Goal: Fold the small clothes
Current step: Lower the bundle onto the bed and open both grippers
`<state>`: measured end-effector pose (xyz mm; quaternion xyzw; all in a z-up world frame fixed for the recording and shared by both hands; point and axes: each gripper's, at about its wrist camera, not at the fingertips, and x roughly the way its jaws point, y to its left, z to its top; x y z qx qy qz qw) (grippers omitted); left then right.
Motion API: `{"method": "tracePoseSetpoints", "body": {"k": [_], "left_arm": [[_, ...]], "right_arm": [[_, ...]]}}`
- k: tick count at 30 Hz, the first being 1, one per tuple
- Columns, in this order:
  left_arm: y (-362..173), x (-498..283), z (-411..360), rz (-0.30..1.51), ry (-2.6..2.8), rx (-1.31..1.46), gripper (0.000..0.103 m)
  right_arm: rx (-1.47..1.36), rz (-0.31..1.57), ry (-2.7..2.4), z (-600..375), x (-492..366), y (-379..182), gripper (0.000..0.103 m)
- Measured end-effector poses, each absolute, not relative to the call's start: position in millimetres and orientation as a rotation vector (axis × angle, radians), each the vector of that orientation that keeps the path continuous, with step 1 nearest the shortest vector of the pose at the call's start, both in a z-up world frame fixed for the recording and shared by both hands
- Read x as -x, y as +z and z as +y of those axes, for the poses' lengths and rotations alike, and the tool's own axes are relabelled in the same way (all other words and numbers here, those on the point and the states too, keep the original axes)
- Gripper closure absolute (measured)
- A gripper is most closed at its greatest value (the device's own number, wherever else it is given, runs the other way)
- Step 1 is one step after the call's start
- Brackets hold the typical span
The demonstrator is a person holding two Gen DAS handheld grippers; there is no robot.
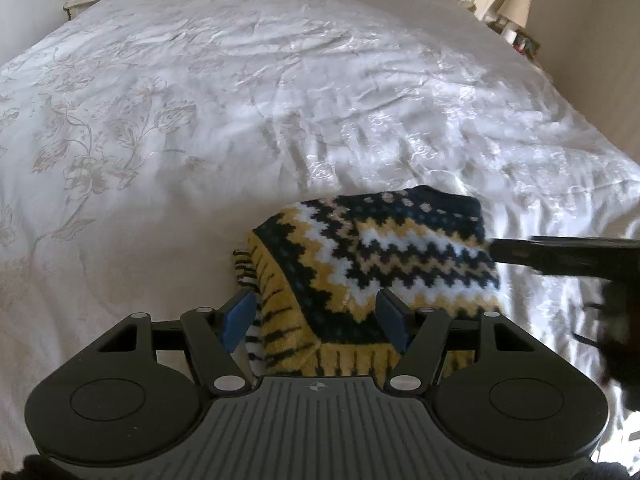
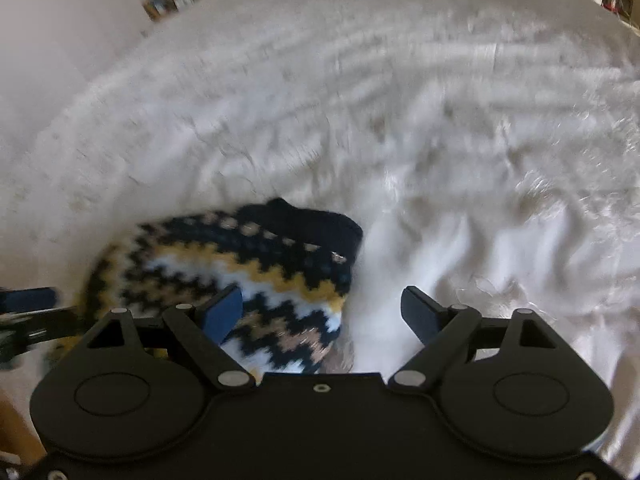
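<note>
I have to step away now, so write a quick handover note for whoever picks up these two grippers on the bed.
Left gripper: fingers open, hovering above the near corner of the knitted sweater; not gripping it.
Right gripper: fingers open, holding nothing, at the sweater's right edge.
Sweater: lying bunched and partly folded on the white bedspread, fringe-like ribbed hem nearest the left gripper.
Done: looks folded over at least once.
Left: check the fold, square the edges, tidy if needed.
</note>
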<state>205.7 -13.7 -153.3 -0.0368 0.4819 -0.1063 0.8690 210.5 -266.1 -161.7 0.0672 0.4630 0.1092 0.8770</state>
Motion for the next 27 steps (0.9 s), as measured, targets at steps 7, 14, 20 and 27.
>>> {"method": "tracePoseSetpoints", "body": {"k": [7, 14, 20, 27], "left_arm": [[-193.2, -215.7, -18.3, 1.098, -0.166, -0.032, 0.027], [-193.2, -210.6, -6.1, 1.099, -0.121, 0.045, 0.013], [-156.7, -179.1, -3.0, 1.038, -0.109, 0.059, 0.013], [-126.8, -157.6, -3.0, 1.052, -0.165, 0.127, 0.012]], "right_arm": [[0.008, 1.053, 0.286, -237.0, -165.7, -178.7, 0.014], [-0.045, 1.084, 0.278, -237.9, -162.3, -193.1, 0.007], [-0.110, 0.999, 0.264, -254.9, -151.7, -158.5, 0.001], [-0.180, 0.967, 0.209, -255.1, -129.5, -129.4, 0.001]]}}
